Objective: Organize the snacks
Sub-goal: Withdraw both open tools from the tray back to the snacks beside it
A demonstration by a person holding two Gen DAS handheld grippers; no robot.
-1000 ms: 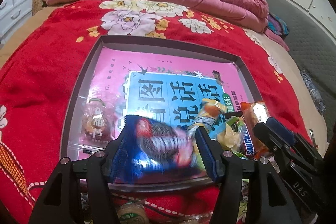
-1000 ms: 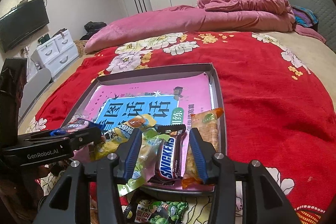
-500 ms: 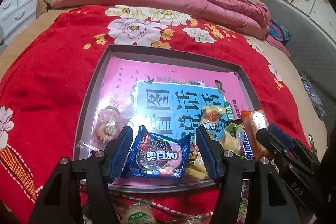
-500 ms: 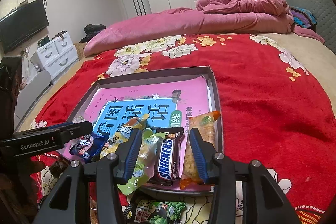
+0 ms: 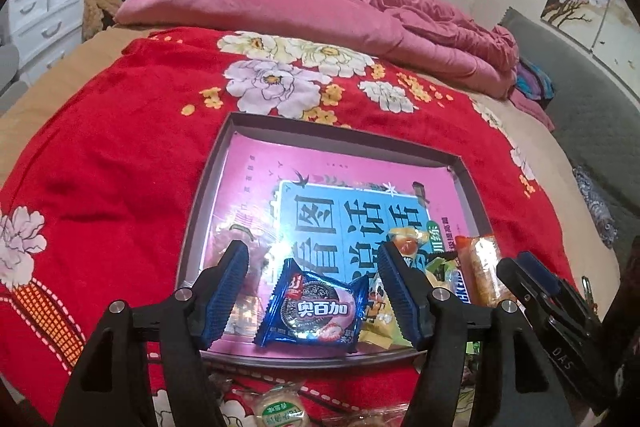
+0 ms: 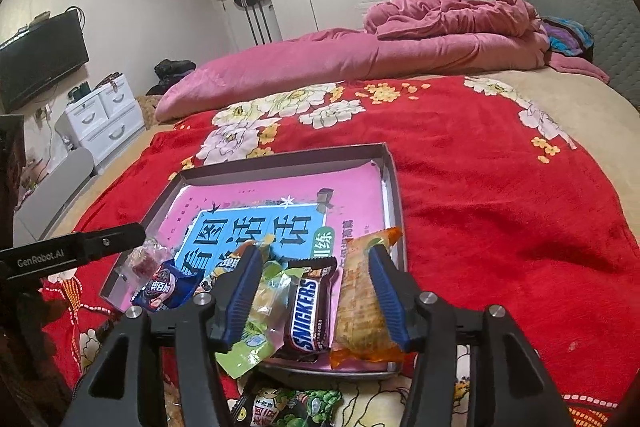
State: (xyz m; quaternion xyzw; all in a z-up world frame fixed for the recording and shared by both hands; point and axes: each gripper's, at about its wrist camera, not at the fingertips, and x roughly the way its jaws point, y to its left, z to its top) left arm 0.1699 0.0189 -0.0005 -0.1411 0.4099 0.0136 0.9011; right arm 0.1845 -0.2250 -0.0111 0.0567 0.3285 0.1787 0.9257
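A shallow grey tray [image 5: 344, 133] [image 6: 394, 187] lined with a pink and blue book cover lies on the red bed cover. A blue cookie packet [image 5: 314, 309] [image 6: 168, 285] lies flat at the tray's near edge. My left gripper [image 5: 314, 301] is open and empty, its jaws wide on either side of the packet and a little above it. My right gripper [image 6: 316, 301] is open and empty above a Snickers bar [image 6: 306, 311], an orange wafer packet [image 6: 362, 303] and a green-yellow packet [image 6: 260, 323] in the tray's near right corner.
A clear-wrapped red candy [image 6: 142, 261] lies in the tray's near left corner. Loose snacks lie on the bed in front of the tray: a green pea packet [image 6: 288, 407] and a round green-labelled pastry [image 5: 280, 409]. A pink quilt [image 6: 360, 55] lies across the far side.
The left gripper let go of the blue cookie packet, which now lies in the tray, and drew back and up. The right gripper hardly moved.
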